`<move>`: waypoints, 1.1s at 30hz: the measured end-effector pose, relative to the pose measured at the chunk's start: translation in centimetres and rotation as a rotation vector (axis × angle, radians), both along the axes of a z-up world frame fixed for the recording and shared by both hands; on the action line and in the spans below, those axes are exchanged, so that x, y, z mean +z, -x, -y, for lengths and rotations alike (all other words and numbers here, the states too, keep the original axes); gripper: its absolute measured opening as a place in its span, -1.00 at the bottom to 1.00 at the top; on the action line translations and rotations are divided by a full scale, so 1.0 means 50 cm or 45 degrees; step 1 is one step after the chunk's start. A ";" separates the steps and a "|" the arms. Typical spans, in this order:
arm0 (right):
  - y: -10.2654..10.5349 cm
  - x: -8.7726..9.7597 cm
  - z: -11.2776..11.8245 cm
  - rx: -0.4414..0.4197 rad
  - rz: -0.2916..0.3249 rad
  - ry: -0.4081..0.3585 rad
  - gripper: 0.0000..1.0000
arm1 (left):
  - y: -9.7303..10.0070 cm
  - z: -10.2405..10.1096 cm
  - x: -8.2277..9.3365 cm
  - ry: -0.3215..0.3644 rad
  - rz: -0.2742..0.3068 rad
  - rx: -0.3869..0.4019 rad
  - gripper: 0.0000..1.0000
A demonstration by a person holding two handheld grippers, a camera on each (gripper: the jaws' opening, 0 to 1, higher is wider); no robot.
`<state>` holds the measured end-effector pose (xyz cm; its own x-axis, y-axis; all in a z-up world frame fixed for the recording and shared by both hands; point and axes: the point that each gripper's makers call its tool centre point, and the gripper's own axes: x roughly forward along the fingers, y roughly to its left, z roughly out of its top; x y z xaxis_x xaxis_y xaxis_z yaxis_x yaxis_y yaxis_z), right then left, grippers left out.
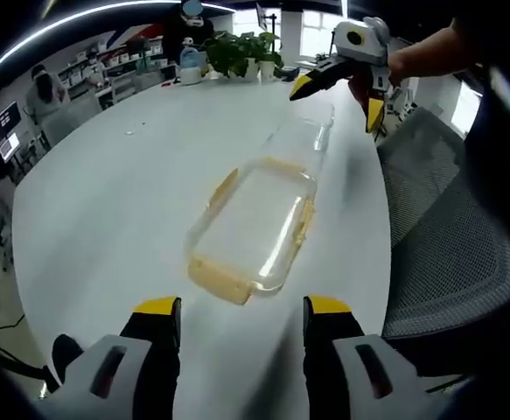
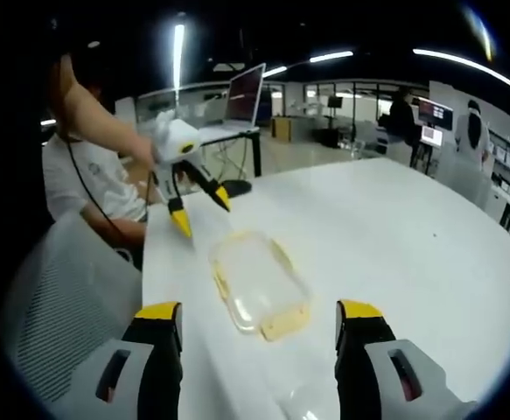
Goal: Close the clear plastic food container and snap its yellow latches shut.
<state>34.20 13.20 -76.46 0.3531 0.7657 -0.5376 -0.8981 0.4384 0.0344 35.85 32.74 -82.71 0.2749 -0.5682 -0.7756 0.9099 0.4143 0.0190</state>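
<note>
A clear plastic part with yellow latches (image 1: 253, 229) lies flat on the white table (image 1: 106, 201), apart from a second clear, latch-free part (image 1: 311, 136) just beyond it. My left gripper (image 1: 243, 311) is open a short way before the latched part, with nothing between its jaws. Past the plain part my right gripper (image 1: 338, 100) hangs above the table, held by a hand, jaws spread. In the right gripper view the latched part (image 2: 259, 284) lies ahead of my open right gripper (image 2: 259, 313), with the left gripper (image 2: 202, 213) open beyond it.
A grey mesh chair (image 1: 447, 245) stands against the table's edge, the same chair (image 2: 62, 297) showing beside a person in a white shirt (image 2: 88, 175). Potted plants (image 1: 246, 52) stand at the table's far end. Desks and monitors (image 2: 246, 92) fill the office behind.
</note>
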 end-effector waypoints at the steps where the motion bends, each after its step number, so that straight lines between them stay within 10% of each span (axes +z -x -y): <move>1: -0.001 -0.003 -0.001 0.008 0.000 0.009 0.41 | -0.002 0.001 0.000 -0.003 0.000 -0.005 0.12; 33: -0.030 -0.062 -0.014 0.143 -0.039 0.197 0.37 | -0.013 0.017 -0.027 -0.098 -0.022 -0.171 0.11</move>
<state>35.71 13.91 -79.58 0.2521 0.7067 -0.6611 -0.9412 0.3379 0.0024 36.48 31.90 -84.06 0.1866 -0.5375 -0.8223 0.9575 0.2869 0.0298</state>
